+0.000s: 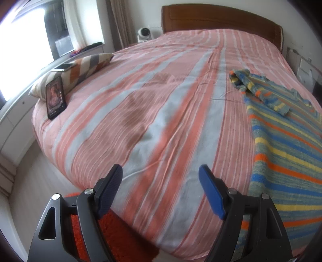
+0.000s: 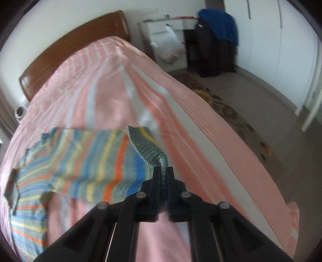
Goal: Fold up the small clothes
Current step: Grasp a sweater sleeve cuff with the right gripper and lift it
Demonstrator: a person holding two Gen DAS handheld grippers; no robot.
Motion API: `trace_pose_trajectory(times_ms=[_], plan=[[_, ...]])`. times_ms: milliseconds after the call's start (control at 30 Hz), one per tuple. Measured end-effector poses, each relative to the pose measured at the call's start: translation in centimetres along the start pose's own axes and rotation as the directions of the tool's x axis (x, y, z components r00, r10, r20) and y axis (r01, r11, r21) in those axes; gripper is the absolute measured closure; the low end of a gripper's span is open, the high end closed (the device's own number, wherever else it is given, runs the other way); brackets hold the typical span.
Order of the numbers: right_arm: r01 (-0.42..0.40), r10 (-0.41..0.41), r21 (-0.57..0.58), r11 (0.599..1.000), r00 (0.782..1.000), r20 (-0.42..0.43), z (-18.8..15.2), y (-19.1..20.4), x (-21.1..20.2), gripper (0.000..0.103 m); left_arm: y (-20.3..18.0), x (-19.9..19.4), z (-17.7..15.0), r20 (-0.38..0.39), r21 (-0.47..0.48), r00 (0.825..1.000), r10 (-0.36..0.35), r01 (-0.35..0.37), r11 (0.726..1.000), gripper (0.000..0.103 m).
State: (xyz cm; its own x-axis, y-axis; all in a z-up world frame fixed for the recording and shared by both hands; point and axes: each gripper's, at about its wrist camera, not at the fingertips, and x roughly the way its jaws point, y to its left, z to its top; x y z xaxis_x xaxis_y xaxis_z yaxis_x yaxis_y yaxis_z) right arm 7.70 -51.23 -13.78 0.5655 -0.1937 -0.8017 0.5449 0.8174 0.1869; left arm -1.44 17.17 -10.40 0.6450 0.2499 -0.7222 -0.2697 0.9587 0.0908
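A: Since the striped sweater (image 2: 76, 161) lies spread on the pink-striped bedspread (image 1: 161, 100), why is one part of it lifted off the bed?

B: Because the right gripper (image 2: 163, 171) has its fingers pressed together on the ribbed cuff of a sleeve. The knit runs up from the garment and bunches between the two black fingers, so that sleeve hangs from the grip while the body stays flat. My guess is the sleeve is being carried across the chest for the first fold.

A: And the left gripper (image 1: 161, 175)?

B: Its blue pads (image 1: 211, 193) stand spread wide, with only bedspread between them. It hovers near the foot of the bed, just beside the sweater's hem, probably waiting to pin or take an edge.

A: The other sleeve?

B: From the left wrist view it lies crumpled across the sweater's upper part, toward the wooden headboard (image 1: 221, 18). It looks not yet laid straight.

A: The phone (image 1: 55, 98)?

B: Propped against a pillow (image 1: 80, 70), well apart from the work.
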Motion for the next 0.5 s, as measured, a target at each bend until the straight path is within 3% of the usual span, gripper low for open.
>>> trace_pose_trajectory(times_ms=[100, 200, 267, 333, 400, 500], plan=[[-0.020, 0.020, 0.018, 1.000, 1.000, -0.022, -0.1, -1.3, 0.1, 0.099, -0.1, 0.1, -0.1, -0.006, 0.013, 1.000, 0.005, -0.005, 1.000, 0.023], [-0.109, 0.114, 0.124, 0.986, 0.993, -0.028, 0.2, -3.5, 0.2, 0.097, -0.2, -0.3, -0.1, 0.009, 0.029, 1.000, 0.004, -0.004, 1.000, 0.023], [-0.098, 0.102, 0.177, 0.979, 0.995, -0.017, -0.1, -5.4, -0.4, 0.097, -0.3, -0.6, 0.0, 0.007, 0.039, 1.000, -0.004, 0.003, 0.999, 0.023], [-0.088, 0.092, 0.227, 0.970, 0.996, -0.008, -0.5, -7.6, -1.5, 0.090, -0.6, -1.1, 0.3, -0.004, 0.060, 1.000, -0.014, 0.014, 0.998, 0.023], [-0.088, 0.083, 0.219, 0.972, 0.996, 0.031, -0.5, -8.1, -3.2, 0.089, -1.3, -2.0, 1.1, 0.007, 0.088, 0.999, -0.039, 0.039, 0.995, 0.023], [-0.136, 0.128, 0.102, 0.986, 0.989, 0.079, 0.2, -6.1, -5.1, 0.084, -3.3, -4.0, 4.4, 0.044, 0.157, 0.990, -0.131, 0.123, 0.980, 0.021]])
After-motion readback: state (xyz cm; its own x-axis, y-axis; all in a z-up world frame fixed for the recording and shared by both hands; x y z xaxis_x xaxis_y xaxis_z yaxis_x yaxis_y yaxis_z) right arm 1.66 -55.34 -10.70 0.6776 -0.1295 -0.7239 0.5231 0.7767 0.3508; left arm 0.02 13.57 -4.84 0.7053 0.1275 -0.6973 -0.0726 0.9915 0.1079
